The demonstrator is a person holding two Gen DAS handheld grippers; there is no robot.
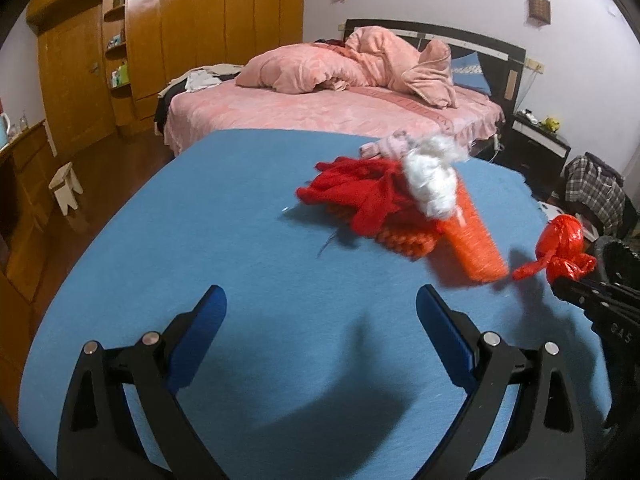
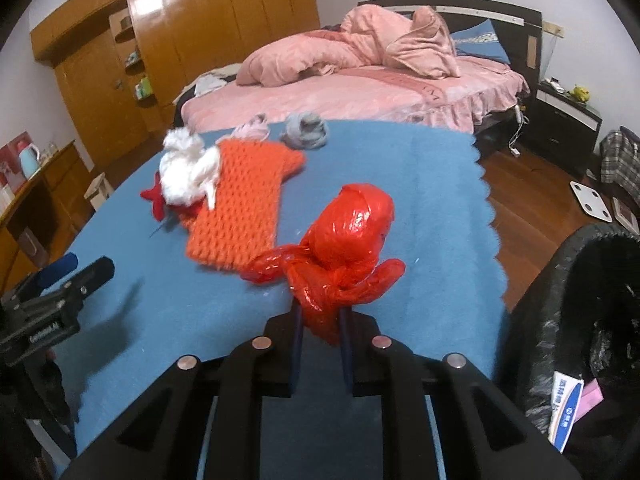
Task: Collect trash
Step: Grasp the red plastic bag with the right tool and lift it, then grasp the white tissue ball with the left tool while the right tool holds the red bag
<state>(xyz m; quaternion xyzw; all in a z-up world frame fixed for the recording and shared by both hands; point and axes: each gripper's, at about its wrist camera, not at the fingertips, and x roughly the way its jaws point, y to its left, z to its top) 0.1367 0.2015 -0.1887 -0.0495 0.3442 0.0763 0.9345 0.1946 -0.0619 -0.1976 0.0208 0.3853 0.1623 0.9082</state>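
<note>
My right gripper (image 2: 322,312) is shut on a knotted red plastic bag (image 2: 348,236) and holds it above the right part of the blue cloth table (image 2: 400,152). The bag also shows in the left wrist view (image 1: 560,244), at the right edge next to the right gripper (image 1: 568,284). My left gripper (image 1: 320,300) is open and empty over the near part of the blue table (image 1: 200,220). A black-lined trash bin (image 2: 580,320) stands at the right of the table, with paper scraps inside.
An orange knitted piece (image 2: 240,200), white fluff (image 2: 188,172), red knitwear (image 1: 360,192), a pink item (image 1: 388,146) and a grey wad (image 2: 306,130) lie on the table. A pink bed (image 1: 320,112) stands behind, a wooden wardrobe (image 1: 180,20) at left, a nightstand (image 1: 536,140) at right.
</note>
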